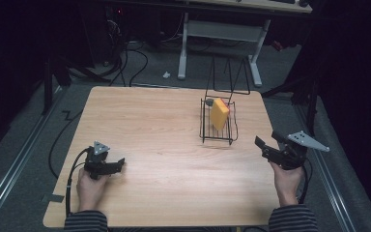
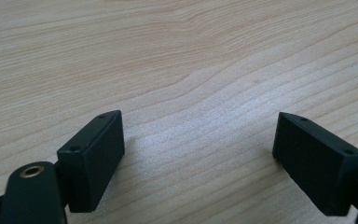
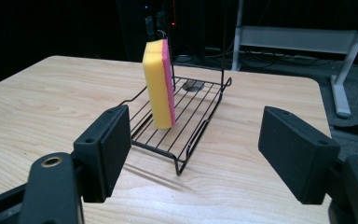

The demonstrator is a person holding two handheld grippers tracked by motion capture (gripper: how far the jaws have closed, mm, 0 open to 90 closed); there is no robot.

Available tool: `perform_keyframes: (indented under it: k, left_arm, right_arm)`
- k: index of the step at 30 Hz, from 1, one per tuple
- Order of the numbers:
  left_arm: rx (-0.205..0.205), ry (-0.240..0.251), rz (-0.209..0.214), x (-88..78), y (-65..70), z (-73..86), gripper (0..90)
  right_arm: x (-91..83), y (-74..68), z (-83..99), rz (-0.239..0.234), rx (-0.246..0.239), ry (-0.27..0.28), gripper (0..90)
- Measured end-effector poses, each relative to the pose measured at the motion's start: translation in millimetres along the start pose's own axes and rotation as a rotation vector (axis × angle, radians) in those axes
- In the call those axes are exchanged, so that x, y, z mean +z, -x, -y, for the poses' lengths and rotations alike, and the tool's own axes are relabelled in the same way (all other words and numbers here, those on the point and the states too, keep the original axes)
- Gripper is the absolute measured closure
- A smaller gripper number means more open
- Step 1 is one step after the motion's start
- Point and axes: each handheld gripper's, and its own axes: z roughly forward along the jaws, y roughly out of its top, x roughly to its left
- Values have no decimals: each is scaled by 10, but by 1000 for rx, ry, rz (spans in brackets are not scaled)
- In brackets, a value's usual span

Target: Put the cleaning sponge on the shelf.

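So the right gripper [image 1: 266, 145] sits off the table's right edge at about 4 o'clock in the high view, held up by the right hand [image 1: 286, 178] with a striped sleeve [image 1: 292, 220] behind it, its grey three-cornered plate on top. It's aimed up-left toward the rack, jaws wide apart with nothing between them. The left gripper [image 1: 120, 164] is down at 8 o'clock, low over the wood and pointing right, left hand [image 1: 91, 186] wrapped around it. Its jaws are spread too, just bare wood grain between them in its own view.

The sponge [image 3: 159, 84] is a chunky rectangular block, yellow foam with a pink layer on one face, standing on edge inside the wire rack [image 3: 186, 140] at roughly 1 o'clock on the table [image 1: 164, 159]. The rack is thin black wire, a grid floor with upturned sides. The tabletop is pale wood laminate with rounded corners. No labels or writing I can make out anywhere.
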Motion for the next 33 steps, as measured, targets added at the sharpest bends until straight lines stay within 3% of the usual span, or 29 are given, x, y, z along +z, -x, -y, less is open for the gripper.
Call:
perform_keyframes:
  k: [19, 33]
  left_arm:
    - [0, 0, 0, 0, 0, 0, 171]
    - [0, 0, -1, 0, 0, 0, 171]
  right_arm:
    - [114, -16, 259, -3, 16, -41, 264]
    - [297, -62, 413, -12, 12, -87, 279]
